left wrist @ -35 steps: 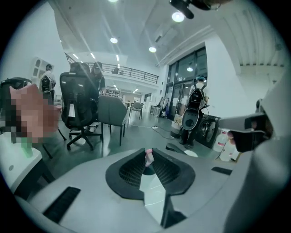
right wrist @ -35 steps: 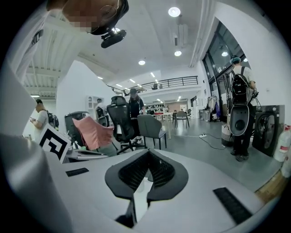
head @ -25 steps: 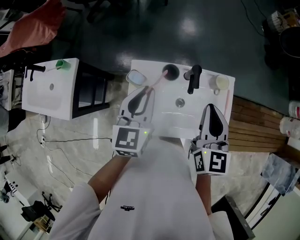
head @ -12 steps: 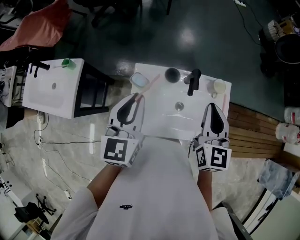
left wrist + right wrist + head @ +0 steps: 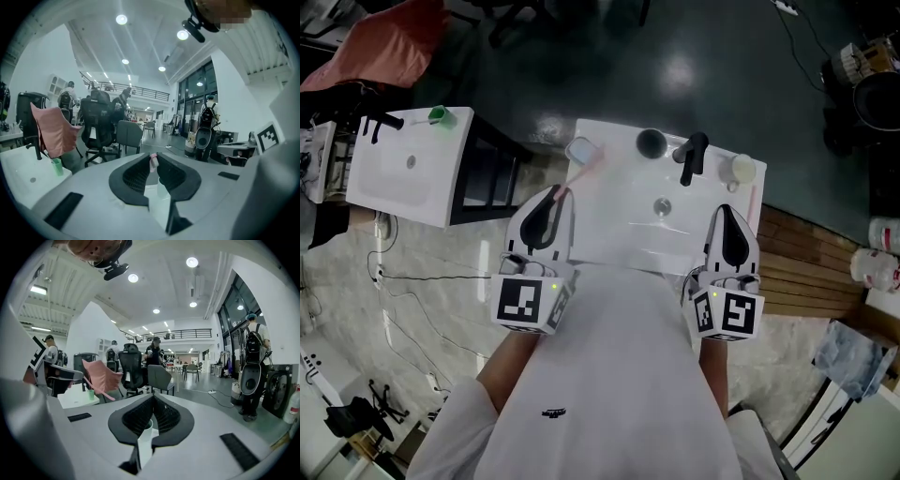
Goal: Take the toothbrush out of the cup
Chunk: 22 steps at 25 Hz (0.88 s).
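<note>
Toothbrush is sitting pinched in my left tongs, its pink length reaching ahead of the jaws and ending just beside the clear cup. The dark cup is standing well off to the right of those tips, so I am judging the pulling-out step as done. My right tongs are idling clenched on nothing, with the sink lying just ahead of them, and next I am needing a free spot to lay the brush flat before loosening the grip.
</note>
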Each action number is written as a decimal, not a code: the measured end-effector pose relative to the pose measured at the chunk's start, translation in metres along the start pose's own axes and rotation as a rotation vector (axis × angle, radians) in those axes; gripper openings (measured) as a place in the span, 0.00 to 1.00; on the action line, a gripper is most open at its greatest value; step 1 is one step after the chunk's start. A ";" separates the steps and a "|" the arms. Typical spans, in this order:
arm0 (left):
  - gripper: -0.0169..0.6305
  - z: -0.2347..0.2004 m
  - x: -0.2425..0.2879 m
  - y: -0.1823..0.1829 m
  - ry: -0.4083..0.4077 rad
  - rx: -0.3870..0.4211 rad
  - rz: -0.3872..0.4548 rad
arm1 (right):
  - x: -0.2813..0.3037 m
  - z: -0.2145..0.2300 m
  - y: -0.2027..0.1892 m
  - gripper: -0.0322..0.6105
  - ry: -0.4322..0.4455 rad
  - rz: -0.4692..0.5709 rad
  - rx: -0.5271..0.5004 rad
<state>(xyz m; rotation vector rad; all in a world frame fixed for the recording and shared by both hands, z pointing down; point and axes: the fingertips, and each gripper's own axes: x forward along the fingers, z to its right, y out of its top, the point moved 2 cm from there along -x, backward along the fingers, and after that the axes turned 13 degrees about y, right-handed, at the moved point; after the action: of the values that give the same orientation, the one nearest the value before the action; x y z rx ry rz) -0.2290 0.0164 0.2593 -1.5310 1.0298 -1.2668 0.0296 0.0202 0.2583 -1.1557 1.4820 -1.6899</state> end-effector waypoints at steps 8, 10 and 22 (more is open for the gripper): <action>0.09 -0.006 -0.002 -0.001 0.012 0.001 -0.005 | 0.000 0.000 -0.002 0.05 0.004 0.000 0.030; 0.09 -0.005 -0.003 -0.002 0.010 0.004 -0.006 | 0.000 0.001 0.000 0.05 0.006 0.002 0.032; 0.09 -0.003 -0.003 0.000 0.016 0.009 -0.005 | 0.002 0.002 0.005 0.05 0.060 0.028 0.036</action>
<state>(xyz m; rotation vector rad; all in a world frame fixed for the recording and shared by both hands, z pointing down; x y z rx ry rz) -0.2318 0.0189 0.2592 -1.5199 1.0296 -1.2869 0.0300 0.0171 0.2539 -1.0686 1.4908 -1.7396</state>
